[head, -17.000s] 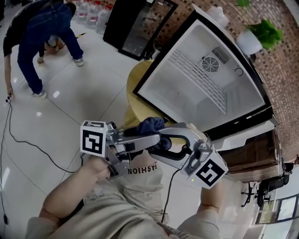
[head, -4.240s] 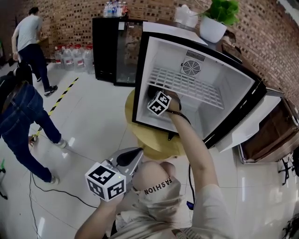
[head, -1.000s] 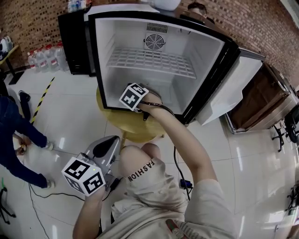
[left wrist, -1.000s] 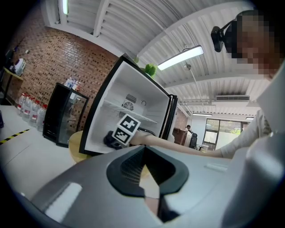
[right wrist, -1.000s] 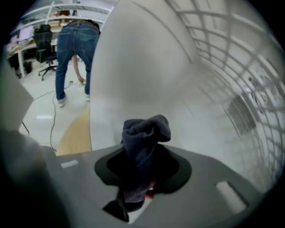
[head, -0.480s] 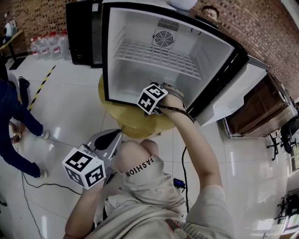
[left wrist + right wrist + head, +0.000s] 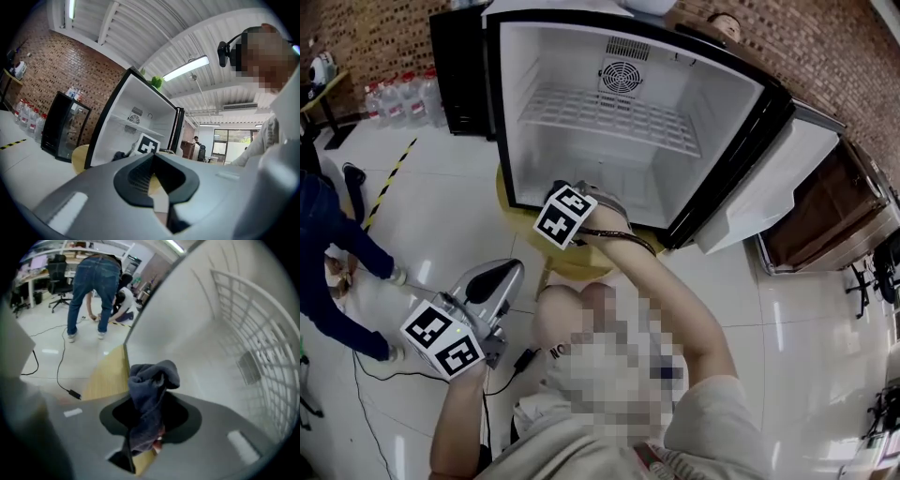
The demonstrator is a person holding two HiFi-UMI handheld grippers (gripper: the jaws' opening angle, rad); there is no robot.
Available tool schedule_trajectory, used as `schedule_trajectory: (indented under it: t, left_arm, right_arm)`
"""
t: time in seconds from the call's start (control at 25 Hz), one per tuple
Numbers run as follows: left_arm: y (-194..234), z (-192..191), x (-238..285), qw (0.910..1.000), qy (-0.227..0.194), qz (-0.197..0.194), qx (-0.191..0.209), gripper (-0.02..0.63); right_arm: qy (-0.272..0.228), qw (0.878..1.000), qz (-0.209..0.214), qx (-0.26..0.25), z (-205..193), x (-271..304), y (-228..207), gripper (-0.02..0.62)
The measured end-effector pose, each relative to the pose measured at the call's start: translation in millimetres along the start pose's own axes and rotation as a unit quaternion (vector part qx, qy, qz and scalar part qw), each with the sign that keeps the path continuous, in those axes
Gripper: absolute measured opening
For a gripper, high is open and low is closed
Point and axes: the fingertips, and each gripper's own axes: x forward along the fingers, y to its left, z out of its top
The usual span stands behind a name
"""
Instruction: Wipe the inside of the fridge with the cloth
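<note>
Right hand-held gripper (image 7: 560, 198), clamping the cloth (image 7: 152, 380), angles down into the fridge (image 7: 675, 122).

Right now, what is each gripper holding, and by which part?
The right gripper pinches the dark blue cloth near one end, with the bunched rest sticking out past the jaws. The left gripper is shut and holds nothing.

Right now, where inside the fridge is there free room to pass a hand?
The fridge floor is bare from the right gripper across to the right wall, below the wire shelf, which also holds nothing. Crowded: the front left corner, where the right gripper's jaws grip the cloth.
</note>
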Motion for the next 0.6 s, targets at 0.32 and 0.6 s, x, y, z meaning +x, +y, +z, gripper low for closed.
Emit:
schedule_trajectory:
  t: [0.32,0.6]
  left_arm:
    - [13,-13,7,0.9995,-0.01,0.008,0.029,0.003]
    - [-45,-22,30,0.9843,-0.018,-0.104,0.141,0.076]
  right_arm:
    - [0.248,0.962,-0.115,-0.008,-170,-35,-64,0.12]
    - [-0.085,0.994,-0.056,0.051,-123,-112,-32,0.12]
